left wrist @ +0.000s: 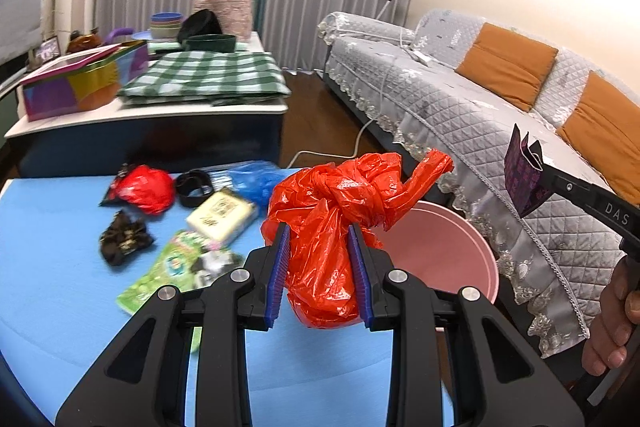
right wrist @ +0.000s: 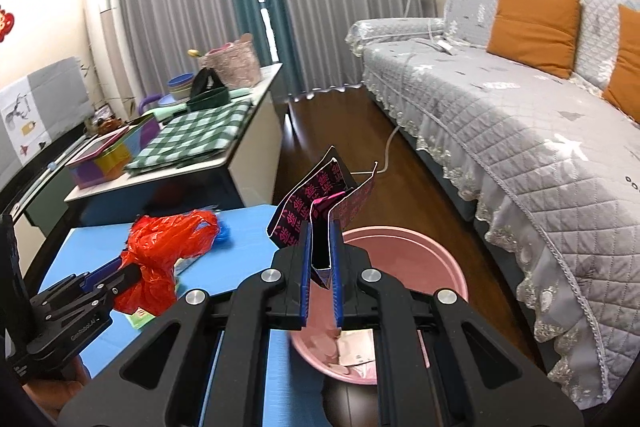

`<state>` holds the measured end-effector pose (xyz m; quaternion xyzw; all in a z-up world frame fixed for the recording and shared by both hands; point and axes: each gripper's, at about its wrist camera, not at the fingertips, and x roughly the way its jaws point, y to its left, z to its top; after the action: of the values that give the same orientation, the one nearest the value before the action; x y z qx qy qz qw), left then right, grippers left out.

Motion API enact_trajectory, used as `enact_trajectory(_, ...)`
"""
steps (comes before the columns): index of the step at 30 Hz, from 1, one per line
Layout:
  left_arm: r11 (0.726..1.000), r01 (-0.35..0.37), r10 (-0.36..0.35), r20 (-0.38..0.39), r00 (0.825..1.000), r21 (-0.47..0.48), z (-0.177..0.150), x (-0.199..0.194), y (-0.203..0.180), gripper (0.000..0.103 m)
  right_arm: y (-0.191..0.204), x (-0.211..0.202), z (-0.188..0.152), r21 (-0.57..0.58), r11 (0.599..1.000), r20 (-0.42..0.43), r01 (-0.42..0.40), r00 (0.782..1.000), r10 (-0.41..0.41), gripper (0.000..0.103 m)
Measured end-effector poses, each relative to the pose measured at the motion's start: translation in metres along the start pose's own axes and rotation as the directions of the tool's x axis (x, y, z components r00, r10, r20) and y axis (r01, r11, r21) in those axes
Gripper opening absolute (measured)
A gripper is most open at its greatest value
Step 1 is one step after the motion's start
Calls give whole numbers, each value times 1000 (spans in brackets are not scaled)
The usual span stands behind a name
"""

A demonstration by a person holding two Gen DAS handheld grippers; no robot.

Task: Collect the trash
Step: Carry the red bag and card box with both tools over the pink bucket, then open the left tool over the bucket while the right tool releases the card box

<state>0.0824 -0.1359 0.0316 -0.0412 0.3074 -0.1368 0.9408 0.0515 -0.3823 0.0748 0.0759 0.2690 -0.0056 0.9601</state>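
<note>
My left gripper (left wrist: 320, 231) is shut on a crumpled, knotted red plastic bag (left wrist: 336, 211), held above the right edge of the blue table (left wrist: 56, 291) beside the pink bin (left wrist: 448, 255). My right gripper (right wrist: 322, 227) is shut on a folded dark wrapper with pink characters (right wrist: 320, 199), held over the near rim of the pink bin (right wrist: 424, 255). Paper scraps lie inside the bin. In the right wrist view the left gripper (right wrist: 132, 273) with the red bag (right wrist: 164, 247) shows at the left; in the left wrist view the right gripper (left wrist: 538, 171) with the wrapper (left wrist: 524, 179) shows at the right.
Several pieces of trash lie on the blue table: a red bag (left wrist: 148, 187), a black crumpled wrapper (left wrist: 122, 237), a green packet (left wrist: 176, 267), a white pack (left wrist: 222, 213), a blue bag (left wrist: 256, 179), a black ring (left wrist: 194, 187). A grey sofa (left wrist: 460, 115) stands right of the bin, a cluttered sideboard (left wrist: 160, 107) behind.
</note>
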Motion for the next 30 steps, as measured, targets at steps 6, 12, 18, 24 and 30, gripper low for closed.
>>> enact_trajectory(6, 999, 32, -31, -18, 999, 23, 6, 19, -27, 29, -25, 6, 5, 27, 998, -14, 50, 999, -50, 9)
enact_trajectory(12, 998, 57, -55, -40, 998, 39, 12, 42, -52, 29, -40, 12, 7, 33, 996, -19, 89, 996, -88, 9)
enact_trajectory(18, 996, 72, -70, -62, 996, 43, 17, 64, -69, 29, -52, 24, 10, 42, 992, -31, 117, 993, -115, 9)
enact_trajectory(24, 995, 80, -75, -83, 994, 57, 17, 84, -81, 29, -60, 40, 9, 47, 991, -54, 128, 991, -126, 9)
enact_trajectory(30, 994, 89, -82, -99, 992, 66, 17, 101, -89, 29, -67, 51, 8, 60, 989, -73, 134, 989, -129, 9)
